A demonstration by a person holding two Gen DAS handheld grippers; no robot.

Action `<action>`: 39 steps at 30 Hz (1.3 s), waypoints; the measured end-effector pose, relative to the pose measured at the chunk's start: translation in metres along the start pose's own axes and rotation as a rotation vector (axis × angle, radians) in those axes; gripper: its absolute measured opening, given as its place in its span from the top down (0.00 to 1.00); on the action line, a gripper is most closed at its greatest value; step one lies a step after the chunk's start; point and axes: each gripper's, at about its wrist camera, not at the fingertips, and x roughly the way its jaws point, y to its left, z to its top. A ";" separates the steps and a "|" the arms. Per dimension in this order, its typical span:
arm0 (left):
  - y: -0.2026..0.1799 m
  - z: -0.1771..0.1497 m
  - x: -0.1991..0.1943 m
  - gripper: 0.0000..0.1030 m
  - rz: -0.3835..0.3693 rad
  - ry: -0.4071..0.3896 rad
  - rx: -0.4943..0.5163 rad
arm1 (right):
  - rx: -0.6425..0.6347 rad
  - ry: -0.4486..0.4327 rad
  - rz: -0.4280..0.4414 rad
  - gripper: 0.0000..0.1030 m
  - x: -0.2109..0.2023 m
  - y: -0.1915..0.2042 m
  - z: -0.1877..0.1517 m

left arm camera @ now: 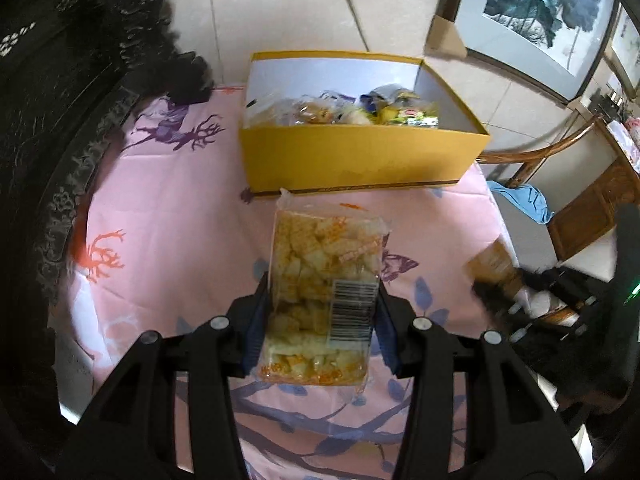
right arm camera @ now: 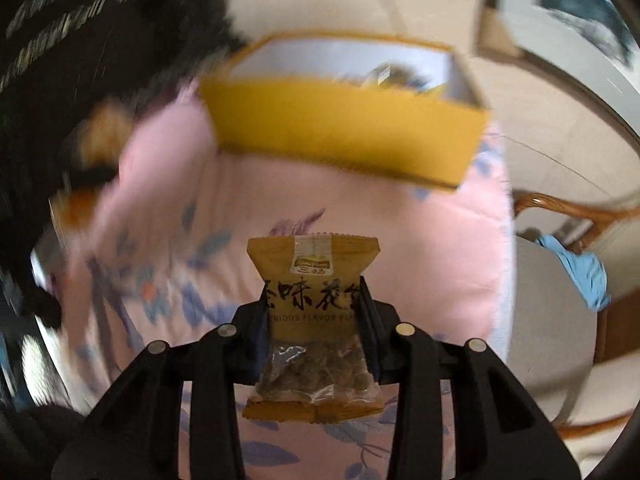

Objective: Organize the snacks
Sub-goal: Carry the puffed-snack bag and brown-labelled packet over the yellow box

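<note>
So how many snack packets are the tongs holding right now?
2. The left tongs pinch a clear cracker packet; the right tongs pinch a brown packet. More snacks sit in the yellow box.

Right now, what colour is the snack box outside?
Yellow outside, white inside; the box shows best in the left wrist view.

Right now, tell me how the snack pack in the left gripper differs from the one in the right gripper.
The clear cracker pack is see-through all over and shows pale yellow-orange pieces; the brown snack packet is opaque tan on top with black Chinese lettering and clear only lower down.
The cracker pack carries a barcode label; none shows on the brown packet.
The cracker pack looks longer and wider between its jaws.
Shared: each is clamped by its sides, pointing toward the yellow box.
</note>
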 end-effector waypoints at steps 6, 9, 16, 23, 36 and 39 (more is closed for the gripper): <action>-0.009 0.031 -0.009 0.54 0.073 -0.072 0.060 | 0.089 -0.144 0.004 0.63 -0.051 -0.014 0.052; -0.006 0.058 -0.022 0.54 0.085 -0.174 0.039 | 0.104 -0.253 -0.074 0.63 -0.070 -0.022 0.082; -0.005 0.138 -0.005 0.84 0.043 -0.250 0.035 | 0.169 -0.369 -0.063 0.63 -0.069 -0.048 0.159; 0.046 0.085 0.021 0.08 0.141 -0.166 -0.001 | 0.180 -0.328 -0.024 0.63 -0.061 -0.052 0.154; 0.020 0.028 0.182 0.26 0.294 0.059 0.200 | 0.223 -0.276 -0.005 0.63 -0.042 -0.045 0.123; 0.037 0.031 0.193 0.55 0.230 0.082 0.069 | 0.259 -0.287 -0.016 0.63 -0.047 -0.056 0.119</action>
